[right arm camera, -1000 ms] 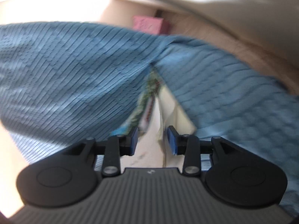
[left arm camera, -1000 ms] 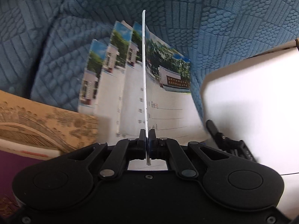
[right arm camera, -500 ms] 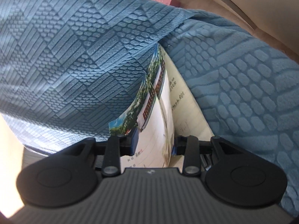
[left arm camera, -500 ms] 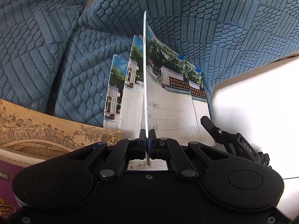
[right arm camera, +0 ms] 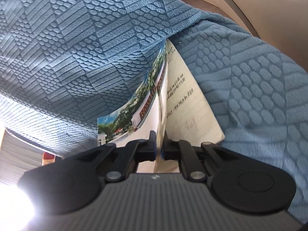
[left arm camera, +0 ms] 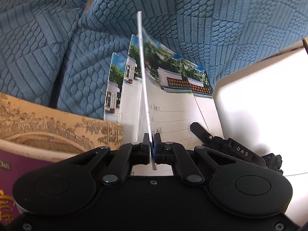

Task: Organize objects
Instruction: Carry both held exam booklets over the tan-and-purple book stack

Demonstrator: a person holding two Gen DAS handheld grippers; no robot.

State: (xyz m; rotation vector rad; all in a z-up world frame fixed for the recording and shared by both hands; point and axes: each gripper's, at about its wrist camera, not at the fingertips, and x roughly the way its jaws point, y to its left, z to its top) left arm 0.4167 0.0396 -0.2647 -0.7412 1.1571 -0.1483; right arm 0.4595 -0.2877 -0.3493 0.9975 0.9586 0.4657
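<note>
Several thin notebooks [left arm camera: 173, 104] with a school-gate photo on the cover stand fanned against a blue textured blanket [left arm camera: 211, 28]. My left gripper [left arm camera: 151, 140] is shut on the white edge of one notebook [left arm camera: 142, 73], which rises straight up from the pads. In the right wrist view the same notebooks [right arm camera: 134, 119] show a photo cover on the left and a handwritten lined page [right arm camera: 186, 105] on the right. My right gripper [right arm camera: 159, 144] is shut on the thin bundle of covers and pages between them.
A tan box [left arm camera: 48, 127] printed with an old bridge drawing lies on a purple box [left arm camera: 19, 165] at the left. A bright white surface [left arm camera: 259, 105] fills the right. A black device part labelled DAS [left arm camera: 221, 144] pokes in beside the notebooks. Blanket [right arm camera: 77, 48] surrounds everything.
My right gripper has moved in onto the notebooks and shut on them. In the left wrist view the fanned notebooks have drawn closer together; the left grip is unchanged.
</note>
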